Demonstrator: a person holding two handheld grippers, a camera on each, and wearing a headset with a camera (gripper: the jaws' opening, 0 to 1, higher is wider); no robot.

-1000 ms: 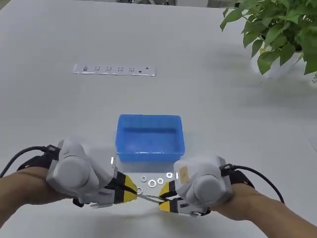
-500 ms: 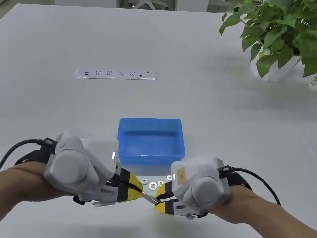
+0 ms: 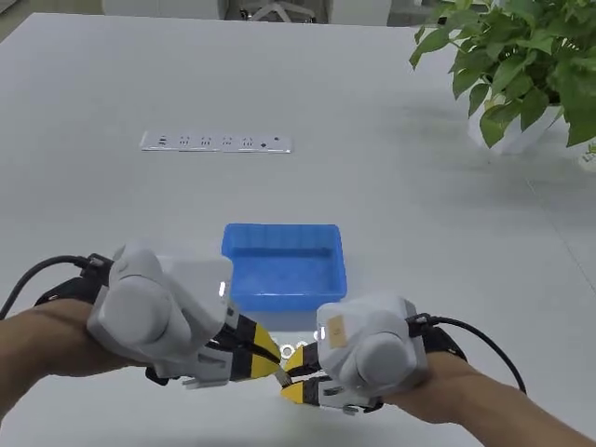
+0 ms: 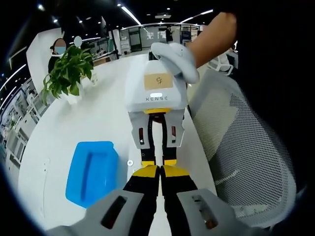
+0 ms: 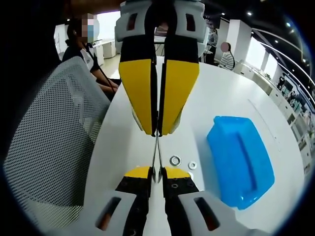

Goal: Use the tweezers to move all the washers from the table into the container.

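Grippers meet low over the near edge of the workbench: the left gripper (image 3: 275, 358) and the right gripper (image 3: 296, 374) have drawn closer over the past second, now almost tip to tip. The tweezers (image 5: 156, 147), earlier a long bare span between them, are all but covered in the head view. On the left, the left gripper's yellow jaws are clamped on one end of the tweezers. The thin metal runs straight across to the right gripper, whose jaws are pinched tight on the other end, as the right gripper view makes plain. That reads as a regrip or handover of the tool rather than a pick, and no washer looks to have been moved yet. The washers (image 5: 174, 160) lie loose on the white table (image 3: 419, 233) just beside the tweezers, on the side toward the blue container (image 3: 284, 261). It stands just beyond them, with no washer to be made out inside.
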